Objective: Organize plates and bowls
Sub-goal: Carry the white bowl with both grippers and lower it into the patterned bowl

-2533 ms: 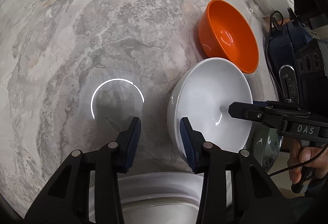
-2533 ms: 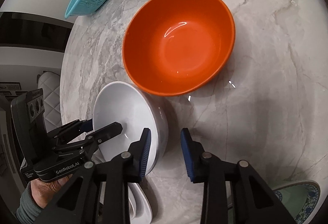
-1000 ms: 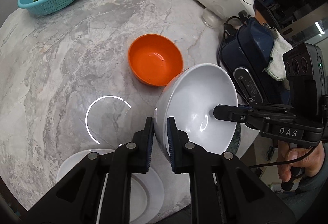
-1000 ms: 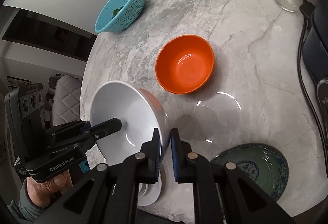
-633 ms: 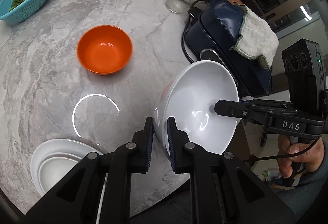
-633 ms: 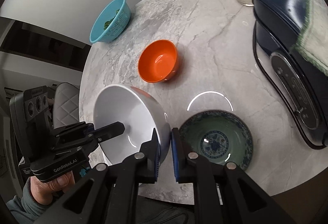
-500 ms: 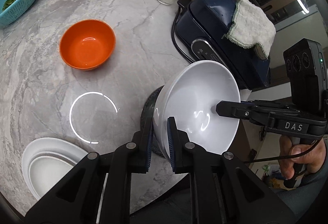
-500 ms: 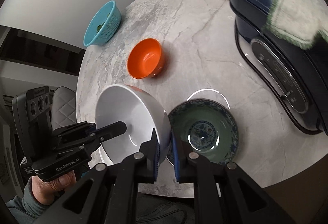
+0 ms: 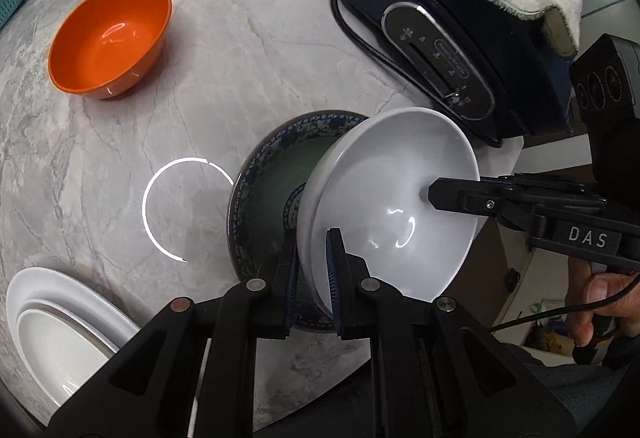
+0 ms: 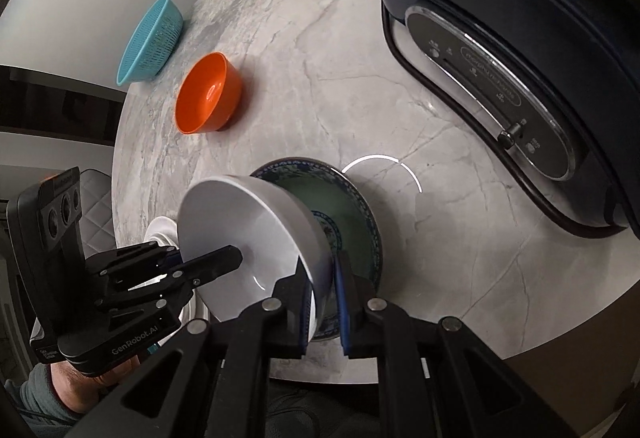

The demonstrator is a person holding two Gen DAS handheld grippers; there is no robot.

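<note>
Held up off the desk (image 9: 248,37): white bowl (image 9: 384,197), tilted, right above the green patterned bowl (image 9: 272,197). Left gripper (image 9: 312,278) pinching its near rim, right gripper (image 10: 322,302) pinching the other side. Straight down to nest it. Orange bowl (image 9: 108,37) far left.

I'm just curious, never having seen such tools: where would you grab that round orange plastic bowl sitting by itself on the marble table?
By its thin rim: the round orange plastic bowl stands upright and open, so a hand-held gripper could come from above, one finger inside and one outside the wall. Its near side looks free.
</note>
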